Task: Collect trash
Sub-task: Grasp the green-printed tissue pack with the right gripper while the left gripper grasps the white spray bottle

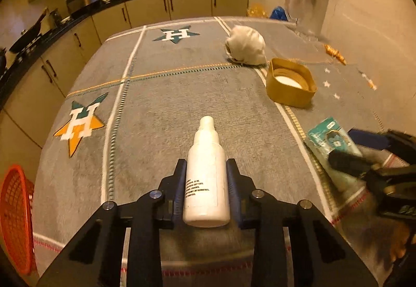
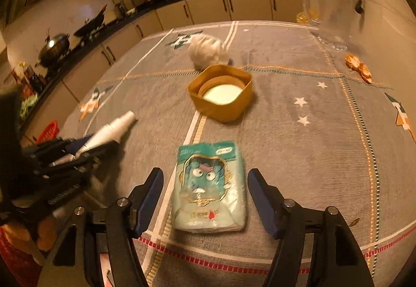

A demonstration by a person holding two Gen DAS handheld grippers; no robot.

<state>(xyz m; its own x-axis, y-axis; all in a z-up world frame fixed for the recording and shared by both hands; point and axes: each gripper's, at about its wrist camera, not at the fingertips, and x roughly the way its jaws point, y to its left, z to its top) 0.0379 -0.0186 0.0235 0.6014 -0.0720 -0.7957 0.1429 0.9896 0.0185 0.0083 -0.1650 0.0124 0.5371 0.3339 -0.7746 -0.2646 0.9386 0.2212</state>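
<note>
The left gripper [image 1: 206,183] pinches the white spray bottle [image 1: 206,172] above the surface's [image 2: 299,157] near edge, probably to carry it to the orange basket [image 1: 15,219], while the right gripper [image 2: 205,193], spread wide, straddles the tissue packet [image 2: 210,188].

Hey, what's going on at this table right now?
A person with a gripper in each hand is clearing trash off a cloth-covered table. The left gripper is shut on a white bottle. The right gripper is open, its fingers on either side of a teal tissue pack lying flat. A tan container, a crumpled white wad and an orange basket off the table's edge are untouched.
</note>
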